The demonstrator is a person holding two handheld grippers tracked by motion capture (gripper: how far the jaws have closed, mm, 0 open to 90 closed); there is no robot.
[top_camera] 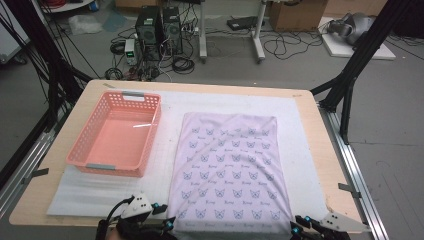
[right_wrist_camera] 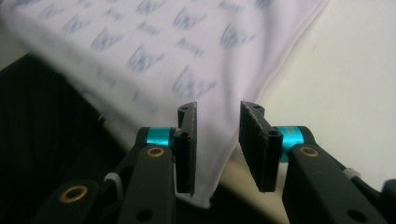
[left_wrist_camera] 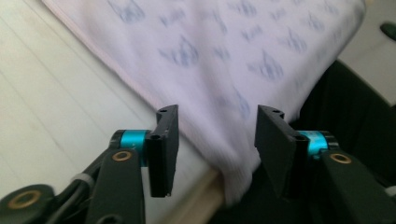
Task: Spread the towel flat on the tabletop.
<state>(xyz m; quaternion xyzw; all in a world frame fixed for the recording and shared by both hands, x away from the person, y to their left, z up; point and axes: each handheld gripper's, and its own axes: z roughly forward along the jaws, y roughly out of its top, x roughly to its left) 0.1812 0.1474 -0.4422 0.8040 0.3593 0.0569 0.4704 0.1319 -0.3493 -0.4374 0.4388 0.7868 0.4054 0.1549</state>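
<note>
Cloths: one pale lilac printed fabric sheet, lying flat, its near edge hanging over the table edge between both grippers.
Left gripper: jaws apart, cloth corner between them, unpressed.
Right gripper: jaws apart around the other corner (no squeeze visible).
Baskets: one pink perforated plastic basket, beyond the left gripper.
Surface: white foam mat on a light wooden table.
Room: grey floor, two computer towers, cables.

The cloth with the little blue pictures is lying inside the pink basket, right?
No. The cloth lies flat on the table beside the basket, to its right, not in it. The basket has nothing in it. The high view shows this.
</note>
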